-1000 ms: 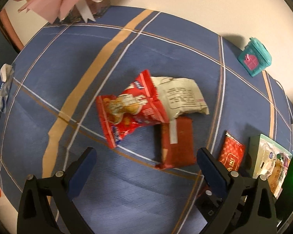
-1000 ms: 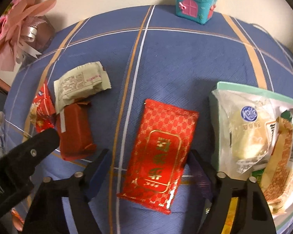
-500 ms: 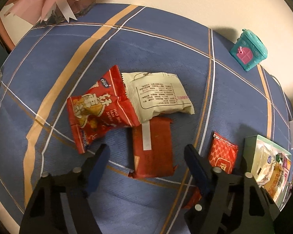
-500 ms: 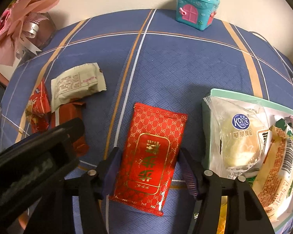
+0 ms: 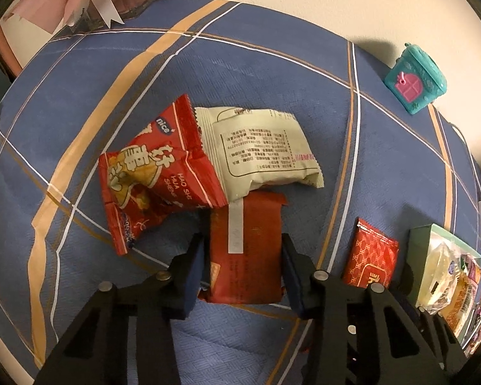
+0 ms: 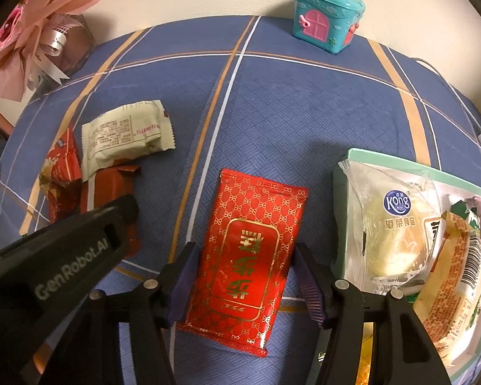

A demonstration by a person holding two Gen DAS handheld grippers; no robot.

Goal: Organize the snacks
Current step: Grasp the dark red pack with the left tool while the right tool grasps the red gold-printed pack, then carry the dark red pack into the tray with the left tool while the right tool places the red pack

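left gripper (image 5: 243, 258): we see jaws that have just been closing, now pinching the dark red snack bar (image 5: 245, 253) by its sides
right gripper (image 6: 245, 276): we see it half-spread, pads against the red gold-patterned packet (image 6: 250, 253) edges
packets: both flat on the blue plaid cloth (image 6: 304, 112)
green box (image 6: 343, 176): right of packet, holds wrapped snacks

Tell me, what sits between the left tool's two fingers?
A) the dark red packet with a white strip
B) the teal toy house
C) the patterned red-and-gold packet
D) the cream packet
A: the left tool straddles the dark red packet, its fingers at either side.
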